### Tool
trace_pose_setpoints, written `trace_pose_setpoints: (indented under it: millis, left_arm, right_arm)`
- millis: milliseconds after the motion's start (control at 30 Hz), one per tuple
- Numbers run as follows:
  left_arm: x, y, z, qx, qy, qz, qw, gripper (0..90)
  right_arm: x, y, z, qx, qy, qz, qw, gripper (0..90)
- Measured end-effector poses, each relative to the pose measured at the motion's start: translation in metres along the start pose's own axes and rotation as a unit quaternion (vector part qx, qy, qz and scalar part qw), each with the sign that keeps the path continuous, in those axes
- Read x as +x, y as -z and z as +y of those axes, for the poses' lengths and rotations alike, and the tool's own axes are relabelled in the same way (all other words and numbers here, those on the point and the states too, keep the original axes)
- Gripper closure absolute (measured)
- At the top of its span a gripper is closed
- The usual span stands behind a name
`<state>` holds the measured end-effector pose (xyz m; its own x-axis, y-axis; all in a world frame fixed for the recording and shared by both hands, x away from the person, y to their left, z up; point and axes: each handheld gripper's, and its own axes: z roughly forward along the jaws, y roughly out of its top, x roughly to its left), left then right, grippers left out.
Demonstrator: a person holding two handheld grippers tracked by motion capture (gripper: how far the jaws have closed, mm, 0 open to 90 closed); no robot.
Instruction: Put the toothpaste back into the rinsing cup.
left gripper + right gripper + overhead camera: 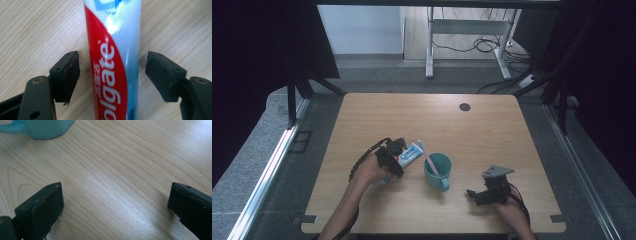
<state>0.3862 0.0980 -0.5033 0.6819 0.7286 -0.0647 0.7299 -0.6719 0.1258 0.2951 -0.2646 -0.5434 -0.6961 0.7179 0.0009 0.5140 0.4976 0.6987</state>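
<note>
Wood surface [492, 130] carries a tube [112, 60] lying between the left gripper [112, 75] fingers, long axis running straight ahead of them (both spread, not touching it). Right gripper [115, 205] fingers spread, empty; mug [47, 128] ahead-left.

Soft overhead light, glare on toothpaste tube [113, 50], dark surroundings

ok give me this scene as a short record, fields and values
surface: wooden table
tube: toothpaste tube lying flat between the left gripper's jaws, gaps on both sides
left gripper: open, astride the tube
mug: teal mug, pink toothbrush standing in it
right gripper: right gripper open, over bare wood, right of the mug
</note>
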Motion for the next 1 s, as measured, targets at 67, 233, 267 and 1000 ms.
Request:
trace_pose_setpoints:
  millis: [67, 233, 267, 1000]
  left_arm:
    - [-0.001, 0.0, 0.003, 0.004, -0.004, 0.003, 1.0, 30.3]
    - [-0.001, -0.001, 0.011, 0.008, -0.003, 0.004, 1.0, 36.3]
    - [-0.001, -0.001, 0.012, 0.011, -0.003, 0.005, 0.9999, 37.3]
    - [0.012, 0.007, 0.01, -0.015, 0.023, -0.038, 0.9989, 69.4]
  right_arm:
    - [0.0, 0.0, 0.0, 0.0, 0.0, 0.0, 1.0, 0.0]
    - [0.0, 0.0, 0.0, 0.0, 0.0, 0.0, 1.0, 0.0]
    - [0.0, 0.0, 0.0, 0.0, 0.0, 0.0, 1.0, 0.0]
    - [0.0, 0.0, 0.0, 0.0, 0.0, 0.0, 1.0, 0.0]
